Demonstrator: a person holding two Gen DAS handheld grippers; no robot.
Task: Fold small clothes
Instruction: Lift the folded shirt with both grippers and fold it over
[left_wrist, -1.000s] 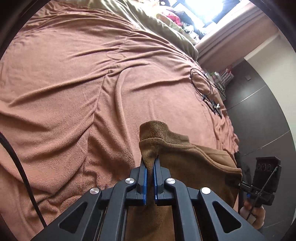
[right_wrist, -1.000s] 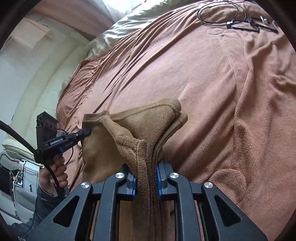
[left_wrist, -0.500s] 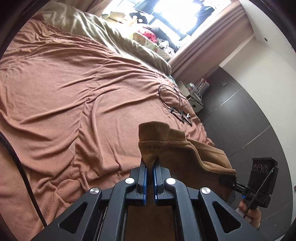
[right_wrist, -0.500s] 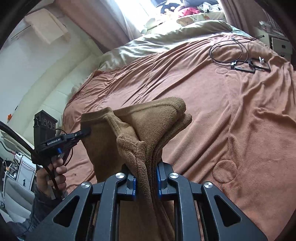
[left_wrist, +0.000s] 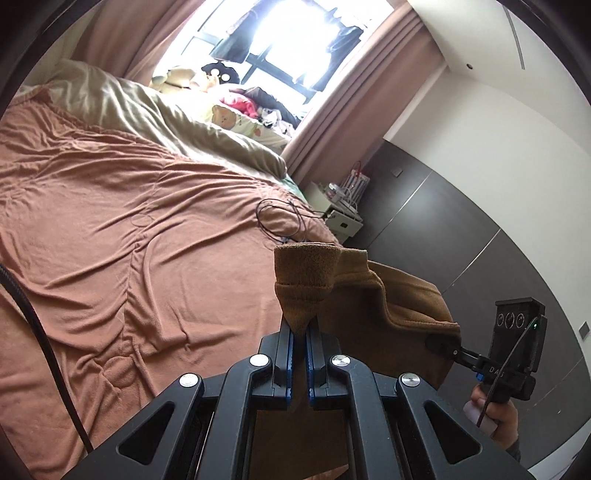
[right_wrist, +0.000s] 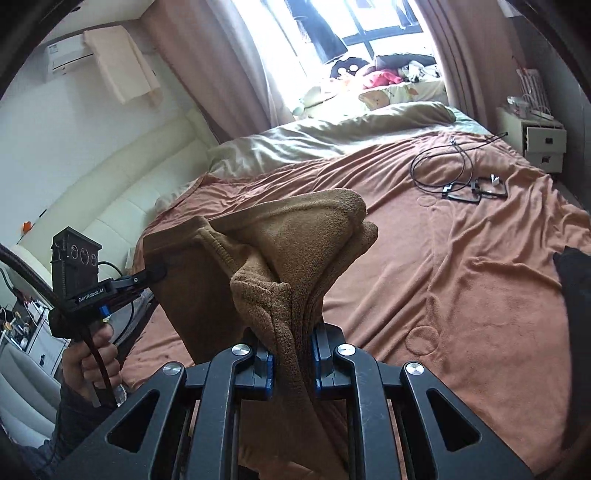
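Note:
A small brown fleece garment (left_wrist: 373, 295) hangs in the air between both grippers, above the bed. My left gripper (left_wrist: 299, 332) is shut on one corner of its ribbed edge. My right gripper (right_wrist: 291, 347) is shut on a thick bunch of the same garment (right_wrist: 295, 251). The right gripper also shows at the right of the left wrist view (left_wrist: 439, 341), pinching the far corner. The left gripper shows at the left of the right wrist view (right_wrist: 155, 275). The garment's lower part is hidden behind the grippers.
The bed is covered by a wrinkled pink-brown blanket (left_wrist: 110, 221). A black cable and small devices (right_wrist: 465, 184) lie near its far right. An olive duvet (left_wrist: 166, 118), pillows and toys sit by the window. A white nightstand (right_wrist: 535, 140) stands beside the bed. A dark cloth (right_wrist: 572, 280) lies at right.
Both grippers have risen and tilted up with the garment. The window and walls have come into view. The grips are unchanged.

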